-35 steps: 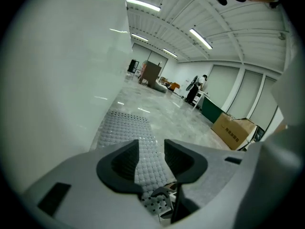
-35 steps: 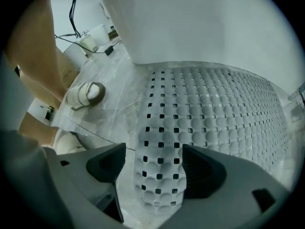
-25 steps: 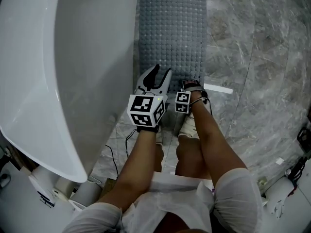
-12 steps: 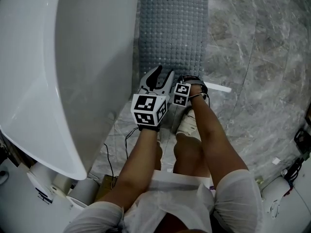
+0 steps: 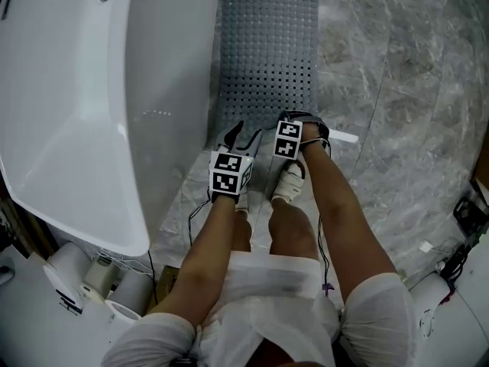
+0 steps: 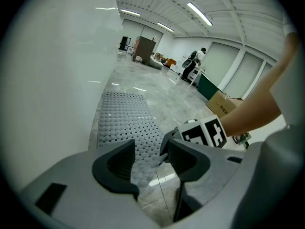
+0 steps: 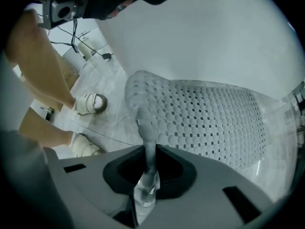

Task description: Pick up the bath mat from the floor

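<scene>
The grey perforated bath mat (image 5: 267, 52) lies on the marble floor beside the tub. My right gripper (image 5: 294, 119) is at its near edge, and its jaws are closing. In the right gripper view the pads pinch the mat's lifted near edge (image 7: 147, 151), with the rest of the bath mat (image 7: 205, 118) spreading away beyond. My left gripper (image 5: 234, 134) hovers next to the right one, at the mat's near left corner. Its jaws are opening with nothing between them (image 6: 151, 149); the bath mat (image 6: 124, 120) lies just ahead.
A white bathtub (image 5: 92, 90) fills the left side, its wall close along the mat's left edge. The person's feet in white shoes (image 5: 290, 183) stand just behind the grippers. Cables and white bottles (image 5: 99, 277) sit at the lower left. Grey marble floor (image 5: 397, 90) stretches right.
The right gripper has reached forward to the mat's near edge and closed on it. The left gripper has dropped lower beside it, and its jaws stand a little wider.
</scene>
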`<state>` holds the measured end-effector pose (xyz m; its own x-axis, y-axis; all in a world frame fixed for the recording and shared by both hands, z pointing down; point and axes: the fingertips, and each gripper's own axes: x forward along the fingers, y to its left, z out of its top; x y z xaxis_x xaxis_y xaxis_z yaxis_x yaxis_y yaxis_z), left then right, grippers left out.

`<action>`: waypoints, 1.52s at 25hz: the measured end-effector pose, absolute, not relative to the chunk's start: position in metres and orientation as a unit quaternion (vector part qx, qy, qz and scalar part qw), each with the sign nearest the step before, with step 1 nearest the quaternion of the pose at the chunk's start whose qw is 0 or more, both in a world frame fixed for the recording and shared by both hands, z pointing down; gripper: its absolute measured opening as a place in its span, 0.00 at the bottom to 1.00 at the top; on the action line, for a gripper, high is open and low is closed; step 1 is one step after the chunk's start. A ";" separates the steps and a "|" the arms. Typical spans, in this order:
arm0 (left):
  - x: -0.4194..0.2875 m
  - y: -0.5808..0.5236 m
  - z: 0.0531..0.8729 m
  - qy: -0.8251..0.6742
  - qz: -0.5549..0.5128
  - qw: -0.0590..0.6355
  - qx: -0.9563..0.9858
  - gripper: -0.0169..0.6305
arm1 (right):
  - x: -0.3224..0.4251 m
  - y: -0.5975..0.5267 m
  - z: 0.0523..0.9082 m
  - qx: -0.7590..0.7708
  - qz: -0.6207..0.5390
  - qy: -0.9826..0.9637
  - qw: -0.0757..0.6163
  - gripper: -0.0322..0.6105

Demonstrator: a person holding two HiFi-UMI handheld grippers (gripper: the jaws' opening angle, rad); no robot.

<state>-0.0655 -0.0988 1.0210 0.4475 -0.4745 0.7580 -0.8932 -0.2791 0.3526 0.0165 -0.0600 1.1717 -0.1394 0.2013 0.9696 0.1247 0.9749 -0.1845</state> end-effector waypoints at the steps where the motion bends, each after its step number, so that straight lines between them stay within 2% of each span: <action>1: -0.063 -0.099 1.020 -0.439 0.280 0.388 0.761 0.37 | 0.020 -0.060 1.163 -0.114 0.028 -0.753 0.648 0.15; 7: -0.057 -0.110 1.019 -0.271 0.408 0.326 0.809 0.45 | 0.020 -0.081 1.103 -0.145 0.039 -0.744 0.651 0.15; 12: -0.053 -0.091 1.028 -0.120 0.490 0.303 0.808 0.50 | 0.019 -0.094 1.064 -0.171 0.065 -0.743 0.644 0.15; 15: -0.054 -0.071 1.034 -0.048 0.536 0.278 0.796 0.57 | 0.018 -0.099 1.043 -0.188 0.065 -0.744 0.638 0.15; 23: -0.053 -0.064 1.040 0.003 0.598 0.247 0.763 0.59 | 0.019 -0.105 1.006 -0.218 0.077 -0.744 0.627 0.15; 24: -0.056 -0.062 1.037 0.008 0.602 0.237 0.762 0.57 | 0.017 -0.101 1.001 -0.218 0.079 -0.746 0.625 0.15; 28: -0.066 -0.059 1.016 0.025 0.614 0.181 0.768 0.24 | 0.015 -0.084 0.980 -0.218 0.085 -0.752 0.617 0.14; 31: -0.064 -0.069 0.997 0.034 0.618 0.163 0.768 0.09 | 0.021 -0.086 0.964 -0.210 0.090 -0.755 0.615 0.14; 38: -0.056 -0.054 0.918 0.060 0.622 0.163 0.763 0.07 | 0.030 -0.070 0.891 -0.184 0.101 -0.758 0.617 0.14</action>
<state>-0.0561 -0.0543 0.9183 0.2182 0.2943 0.9305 -0.1105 -0.9399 0.3231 0.0300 -0.0700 0.8911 -0.1700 0.4028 0.8994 0.1541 0.9123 -0.3795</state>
